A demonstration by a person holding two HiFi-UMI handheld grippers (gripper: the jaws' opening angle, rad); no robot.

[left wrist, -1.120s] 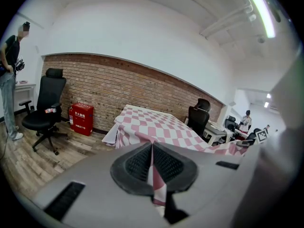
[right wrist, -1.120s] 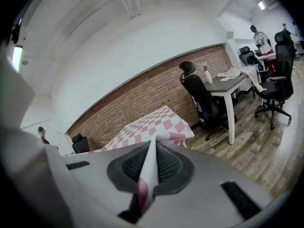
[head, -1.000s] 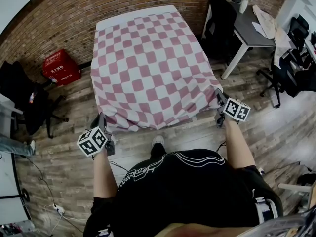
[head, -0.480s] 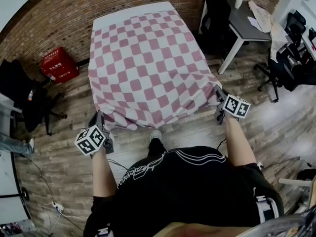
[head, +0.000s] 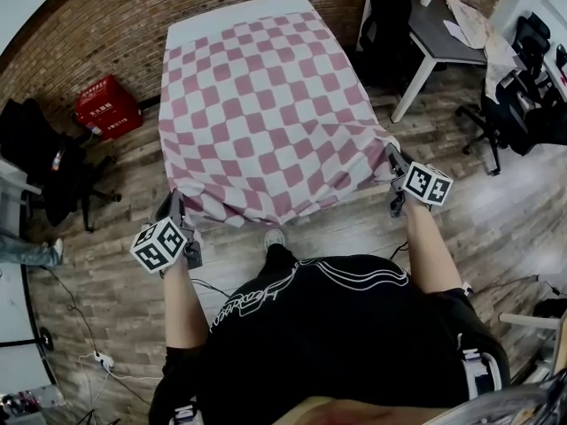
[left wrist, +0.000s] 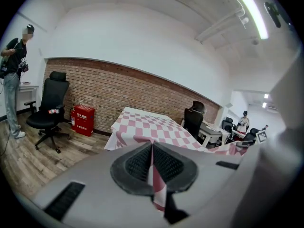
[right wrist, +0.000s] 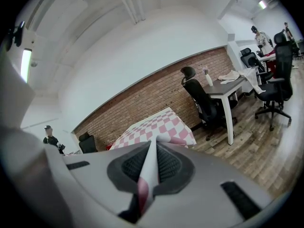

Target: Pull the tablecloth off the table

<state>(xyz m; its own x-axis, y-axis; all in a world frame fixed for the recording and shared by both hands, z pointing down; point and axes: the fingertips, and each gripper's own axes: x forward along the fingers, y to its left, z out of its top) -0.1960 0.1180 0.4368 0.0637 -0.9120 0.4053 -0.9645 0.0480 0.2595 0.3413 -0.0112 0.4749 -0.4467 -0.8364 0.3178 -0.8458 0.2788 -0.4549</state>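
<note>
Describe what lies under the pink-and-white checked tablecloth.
A table: only a pale strip of its top shows at the far end, beyond the tablecloth. The rest of the top and the legs cannot be seen, because the cloth covers them and hangs over the sides.

This is an open-plan office or workroom. Black swivel office chairs [head: 44,162] stand on a wood-plank floor [head: 345,228] beside a grey-topped surface on white legs [head: 434,29]. A red brick wall [head: 97,34] runs along one side, and long fluorescent ceiling lights [left wrist: 249,6] hang overhead.
</note>
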